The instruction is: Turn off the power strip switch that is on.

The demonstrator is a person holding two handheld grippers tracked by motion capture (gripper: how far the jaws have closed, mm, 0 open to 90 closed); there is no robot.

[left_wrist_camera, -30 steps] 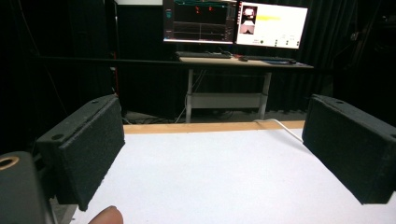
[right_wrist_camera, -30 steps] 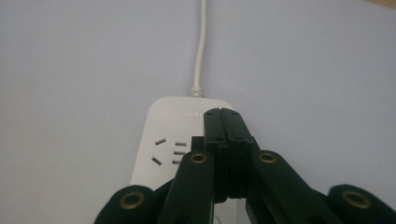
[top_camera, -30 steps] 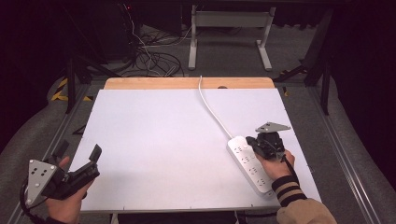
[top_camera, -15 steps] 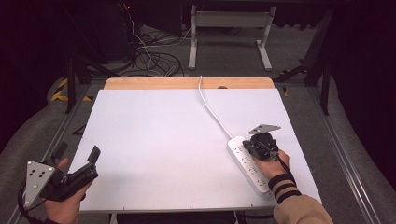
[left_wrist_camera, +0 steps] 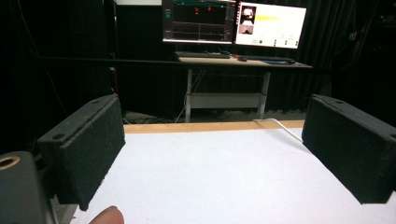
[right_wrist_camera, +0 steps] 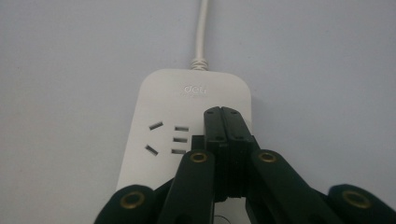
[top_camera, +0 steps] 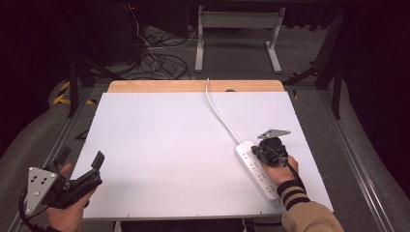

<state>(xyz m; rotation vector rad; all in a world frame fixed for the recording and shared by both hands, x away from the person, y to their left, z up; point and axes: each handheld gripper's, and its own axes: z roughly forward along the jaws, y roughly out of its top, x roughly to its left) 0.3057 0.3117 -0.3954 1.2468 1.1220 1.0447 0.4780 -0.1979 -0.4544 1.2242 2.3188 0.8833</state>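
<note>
High view: your right gripper (top_camera: 263,151) sits over the strip (top_camera: 255,168), near its cord (top_camera: 220,113) end; left gripper (top_camera: 82,164) well left of strip. Left gripper view: jaws spread wide, empty. Right gripper view: jaws pressed together, nothing btwn, tips over strip.

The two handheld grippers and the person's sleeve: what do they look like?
Both grippers are black. The left gripper has broad, foam-like rectangular pads and a grey three-cornered plate with holes. The right gripper has brass-coloured pivots and a similar plate. The right sleeve is tan with a black striped cuff.
</note>
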